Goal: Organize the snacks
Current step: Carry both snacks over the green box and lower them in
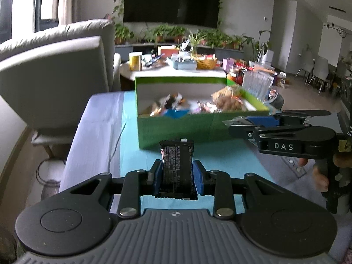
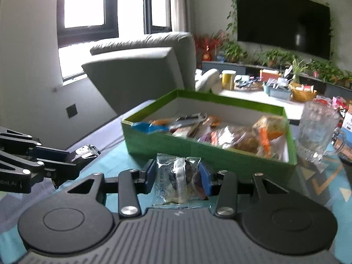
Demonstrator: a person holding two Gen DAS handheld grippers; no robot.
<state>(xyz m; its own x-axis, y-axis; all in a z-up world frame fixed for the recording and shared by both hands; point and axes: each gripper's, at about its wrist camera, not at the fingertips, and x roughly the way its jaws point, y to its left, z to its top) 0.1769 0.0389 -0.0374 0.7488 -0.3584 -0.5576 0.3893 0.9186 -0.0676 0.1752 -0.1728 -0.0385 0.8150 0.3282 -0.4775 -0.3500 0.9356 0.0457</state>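
Grip state: left gripper (image 1: 177,176) clamps black foil snack packet (image 1: 177,165) edgewise; right gripper (image 2: 178,176) clamps clear crinkled pastry wrapper (image 2: 179,180) | Position: both held above teal tablecloth (image 1: 132,132), just short of green cardboard box (image 2: 198,151), likely for depositing | Box: rectangular, open-topped, holds assorted wrapped snacks.

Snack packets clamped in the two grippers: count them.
2. A black printed packet sits in the left gripper; a clear plastic packet sits in the right gripper. None looks hidden.
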